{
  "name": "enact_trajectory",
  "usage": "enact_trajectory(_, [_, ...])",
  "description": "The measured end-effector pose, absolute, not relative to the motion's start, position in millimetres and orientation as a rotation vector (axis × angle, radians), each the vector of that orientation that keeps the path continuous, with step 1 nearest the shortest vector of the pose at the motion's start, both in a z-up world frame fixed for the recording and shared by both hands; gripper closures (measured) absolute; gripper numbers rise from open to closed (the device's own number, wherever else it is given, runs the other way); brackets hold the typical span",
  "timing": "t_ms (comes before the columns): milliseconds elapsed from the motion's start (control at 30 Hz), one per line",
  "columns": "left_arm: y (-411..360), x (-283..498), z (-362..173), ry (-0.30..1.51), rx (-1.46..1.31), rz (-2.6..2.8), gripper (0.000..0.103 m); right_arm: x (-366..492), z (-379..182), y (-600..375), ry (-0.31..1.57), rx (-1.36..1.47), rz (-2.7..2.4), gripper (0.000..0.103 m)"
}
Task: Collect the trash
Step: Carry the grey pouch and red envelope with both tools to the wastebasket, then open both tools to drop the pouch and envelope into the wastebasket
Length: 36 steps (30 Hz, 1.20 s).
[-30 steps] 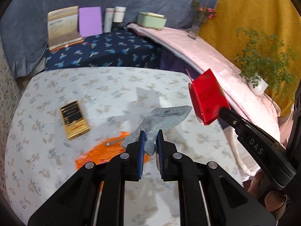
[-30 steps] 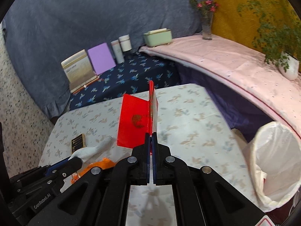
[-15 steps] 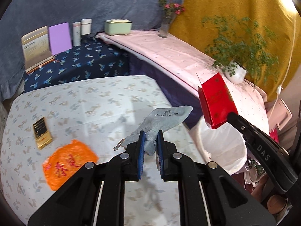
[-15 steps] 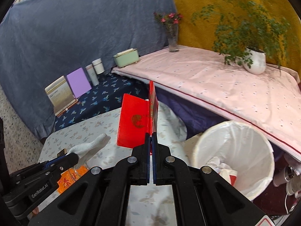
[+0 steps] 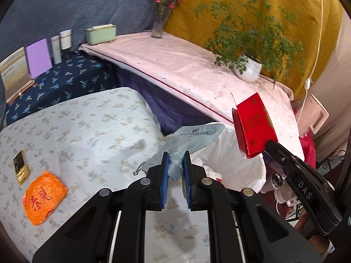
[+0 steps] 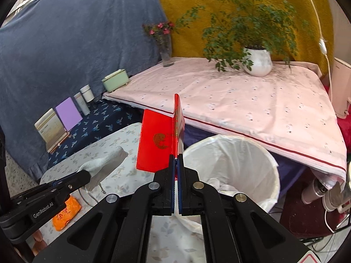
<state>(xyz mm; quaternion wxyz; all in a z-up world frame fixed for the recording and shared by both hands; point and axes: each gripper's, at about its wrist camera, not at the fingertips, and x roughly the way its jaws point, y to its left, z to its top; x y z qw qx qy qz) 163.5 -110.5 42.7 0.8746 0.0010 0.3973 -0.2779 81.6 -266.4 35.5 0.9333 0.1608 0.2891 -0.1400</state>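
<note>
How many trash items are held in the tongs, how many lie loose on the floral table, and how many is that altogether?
Held in tongs: 2 (grey pouch, red box)
Loose on table: 2 (orange packet, gold box)
Total: 4

Two close wrist views, bin (image 6: 230,166) shared

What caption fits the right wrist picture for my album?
Right tool pinching a flat red paper box beside the white-lined trash bin.
</note>
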Motion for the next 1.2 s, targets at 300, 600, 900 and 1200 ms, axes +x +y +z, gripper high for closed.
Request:
enact_trajectory(300, [-153.0, 154.4, 36.1, 0.842, 0.046, -0.632, 0.091, 62.5, 26.3, -300.5, 0.599, 0.367, -0.341, 0.101])
enact_trajectory(600, [-183.7, 152.2, 29.9, 0.859, 0.068, -0.672, 0.090, 53.9, 15.2, -321.9, 0.611, 0.395, -0.369, 0.101])
enact_trajectory(900, [-199.1, 155.8, 20.3, 0.878, 0.077, -0.680, 0.090, 54.2, 7.2, -330.3, 0.620, 0.407, -0.380, 0.101])
enact_trajectory(1200, [-195.9, 157.4, 15.9, 0.848, 0.067, -0.645, 0.063, 53.0, 5.1, -332.4, 0.612, 0.404, -0.409, 0.076])
